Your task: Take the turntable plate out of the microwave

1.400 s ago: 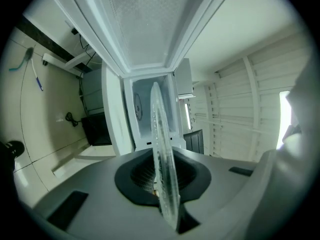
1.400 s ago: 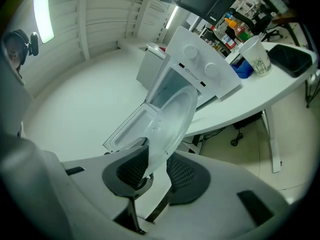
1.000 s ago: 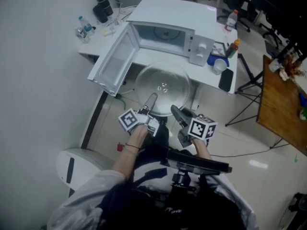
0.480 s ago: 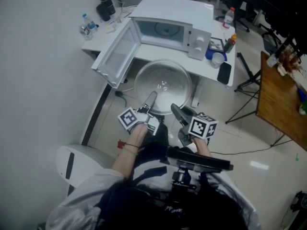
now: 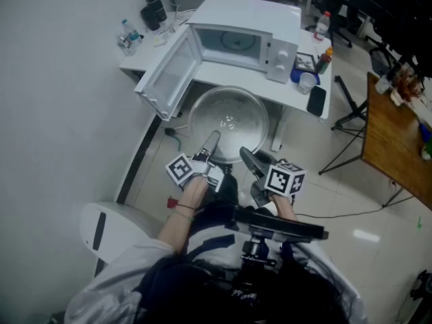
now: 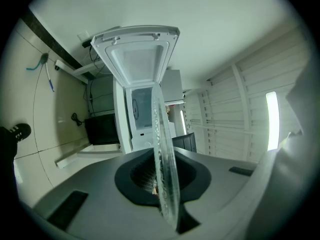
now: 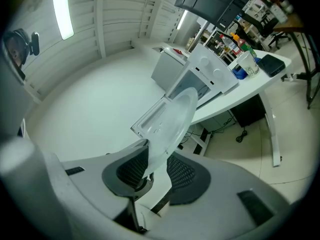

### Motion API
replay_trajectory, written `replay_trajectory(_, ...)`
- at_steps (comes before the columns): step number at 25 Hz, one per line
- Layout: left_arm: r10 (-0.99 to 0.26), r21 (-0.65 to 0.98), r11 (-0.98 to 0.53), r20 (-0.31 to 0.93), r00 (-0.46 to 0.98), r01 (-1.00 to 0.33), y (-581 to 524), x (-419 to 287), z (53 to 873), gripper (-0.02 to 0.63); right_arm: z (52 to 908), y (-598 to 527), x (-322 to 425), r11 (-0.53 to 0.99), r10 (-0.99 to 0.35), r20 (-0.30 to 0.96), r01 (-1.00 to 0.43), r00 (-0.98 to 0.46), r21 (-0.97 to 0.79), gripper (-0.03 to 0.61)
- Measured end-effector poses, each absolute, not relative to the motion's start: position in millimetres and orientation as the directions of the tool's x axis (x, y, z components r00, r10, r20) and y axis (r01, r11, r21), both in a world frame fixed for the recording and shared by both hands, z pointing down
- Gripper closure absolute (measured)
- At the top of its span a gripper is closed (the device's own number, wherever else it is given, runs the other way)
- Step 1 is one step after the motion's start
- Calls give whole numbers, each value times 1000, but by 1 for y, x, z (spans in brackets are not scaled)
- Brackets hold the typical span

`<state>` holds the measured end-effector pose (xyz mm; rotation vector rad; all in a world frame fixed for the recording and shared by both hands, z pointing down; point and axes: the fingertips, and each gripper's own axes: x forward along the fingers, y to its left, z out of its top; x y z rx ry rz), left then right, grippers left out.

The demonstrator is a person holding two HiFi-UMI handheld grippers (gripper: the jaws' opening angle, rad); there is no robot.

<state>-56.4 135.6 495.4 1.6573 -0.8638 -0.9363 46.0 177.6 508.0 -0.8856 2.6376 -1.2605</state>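
Observation:
The round glass turntable plate [image 5: 228, 119] is outside the white microwave [image 5: 237, 38], held level over the floor in front of the table. My left gripper [image 5: 213, 139] is shut on the plate's near rim. My right gripper [image 5: 246, 154] grips the same rim a little to the right. In the left gripper view the plate [image 6: 162, 149] runs edge-on between the jaws of the left gripper [image 6: 161, 186]. In the right gripper view the plate [image 7: 174, 119] sits between the ribbed pads of the right gripper [image 7: 151, 170]. The microwave door [image 5: 167, 76] hangs wide open to the left.
The white table [image 5: 291, 94] carries a dark phone [image 5: 314, 102], a cup [image 5: 307, 84] and bottles [image 5: 127, 36]. A wooden table [image 5: 395, 147] stands at the right, a stand [image 5: 352, 117] beside it. A white rounded seat [image 5: 108, 228] is at my lower left.
Both grippers have drawn the plate back from the microwave toward me; the gap between plate and oven has widened. Both grips look the same.

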Motion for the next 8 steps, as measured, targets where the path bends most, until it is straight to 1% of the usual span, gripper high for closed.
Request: replay_trajectory(8,-890,967,-234,-172,423,-99,152,-61,494,594,508,192,43,501,-519,182,-470,-835,-726,460)
